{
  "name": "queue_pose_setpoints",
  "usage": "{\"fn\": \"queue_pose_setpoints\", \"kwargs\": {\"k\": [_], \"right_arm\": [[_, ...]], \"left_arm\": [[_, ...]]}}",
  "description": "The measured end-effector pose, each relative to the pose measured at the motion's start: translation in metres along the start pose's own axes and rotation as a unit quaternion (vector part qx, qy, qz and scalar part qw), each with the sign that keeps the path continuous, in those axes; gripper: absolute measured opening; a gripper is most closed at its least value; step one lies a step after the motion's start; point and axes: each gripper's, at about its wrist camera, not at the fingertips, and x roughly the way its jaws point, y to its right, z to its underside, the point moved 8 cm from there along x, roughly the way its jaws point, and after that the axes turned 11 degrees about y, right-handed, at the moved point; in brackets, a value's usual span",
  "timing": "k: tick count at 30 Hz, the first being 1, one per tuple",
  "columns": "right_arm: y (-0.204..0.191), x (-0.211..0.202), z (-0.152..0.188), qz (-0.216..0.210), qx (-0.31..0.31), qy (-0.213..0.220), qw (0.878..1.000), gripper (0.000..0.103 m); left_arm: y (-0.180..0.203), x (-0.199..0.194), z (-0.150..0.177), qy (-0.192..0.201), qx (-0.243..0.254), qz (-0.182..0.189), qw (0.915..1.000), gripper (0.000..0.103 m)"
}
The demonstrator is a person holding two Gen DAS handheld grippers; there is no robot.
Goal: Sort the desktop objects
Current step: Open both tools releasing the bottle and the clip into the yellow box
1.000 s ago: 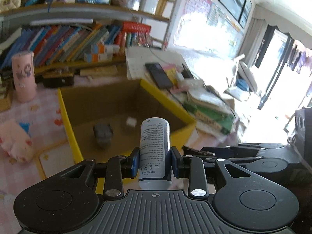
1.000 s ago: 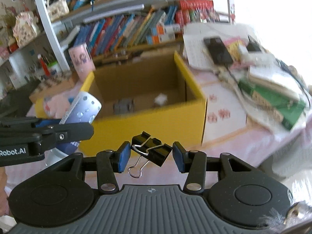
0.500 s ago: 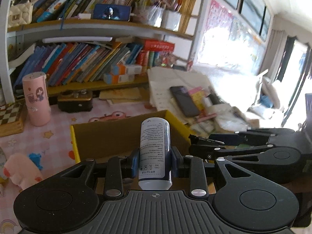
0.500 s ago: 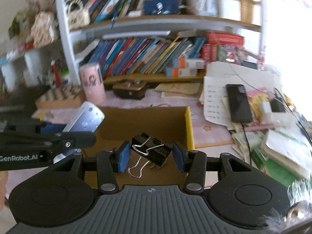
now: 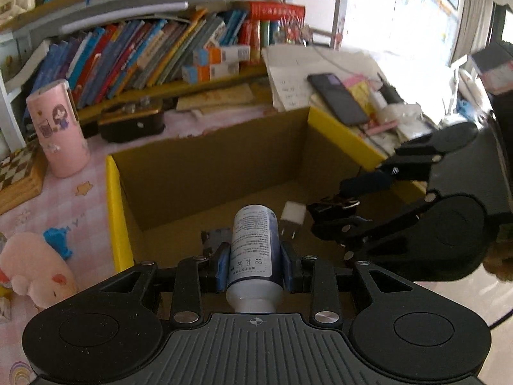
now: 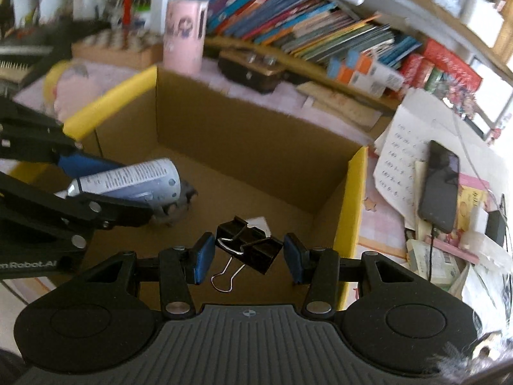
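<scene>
My left gripper (image 5: 253, 264) is shut on a white and blue spray bottle (image 5: 253, 247) and holds it over the open yellow cardboard box (image 5: 117, 205). The bottle also shows in the right wrist view (image 6: 134, 181). My right gripper (image 6: 248, 256) holds black binder clips (image 6: 248, 247) between its blue pads, above the box floor (image 6: 224, 186); it shows in the left wrist view (image 5: 340, 205) at the right. In the box lie a white charger plug (image 5: 293, 216) and a dark grey object (image 6: 179, 205).
A pink tumbler (image 5: 57, 128), a pink plush toy (image 5: 32, 266) and a chessboard (image 5: 16, 173) stand left of the box. A black phone (image 5: 336, 98) on papers lies to the right. A bookshelf (image 5: 160, 51) and a dark case (image 5: 131, 122) are behind.
Both grippers have tilted down and moved over the box, so its floor now shows below them. Each still holds its object.
</scene>
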Motion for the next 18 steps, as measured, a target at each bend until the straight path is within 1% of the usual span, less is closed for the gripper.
{"fn": "queue_pose_setpoints", "kwargs": {"k": [2, 4, 10, 14, 17, 18], "right_arm": [[-0.004, 0.006, 0.003, -0.004, -0.028, -0.007, 1.000, 0.045], [-0.007, 0.009, 0.003, 0.002, -0.048, -0.015, 0.999, 0.045], [-0.012, 0.017, 0.000, -0.016, -0.059, -0.029, 0.998, 0.045], [-0.013, 0.023, 0.001, -0.024, -0.066, -0.041, 0.997, 0.045], [-0.015, 0.022, 0.002, -0.028, -0.069, -0.045, 0.996, 0.045], [-0.015, 0.021, 0.001, -0.028, -0.065, -0.040, 0.997, 0.047]], "left_arm": [[0.002, 0.003, 0.005, -0.008, 0.004, 0.001, 1.0000, 0.031], [0.003, 0.007, 0.008, -0.011, 0.008, -0.002, 0.9999, 0.031], [0.001, 0.008, 0.014, -0.014, 0.007, -0.011, 0.9998, 0.031], [-0.001, 0.006, 0.013, -0.006, 0.005, -0.020, 0.9998, 0.031], [0.000, 0.000, 0.008, 0.014, 0.001, -0.022, 0.9997, 0.033], [0.000, -0.002, 0.006, 0.022, 0.001, -0.024, 0.9995, 0.034]]}}
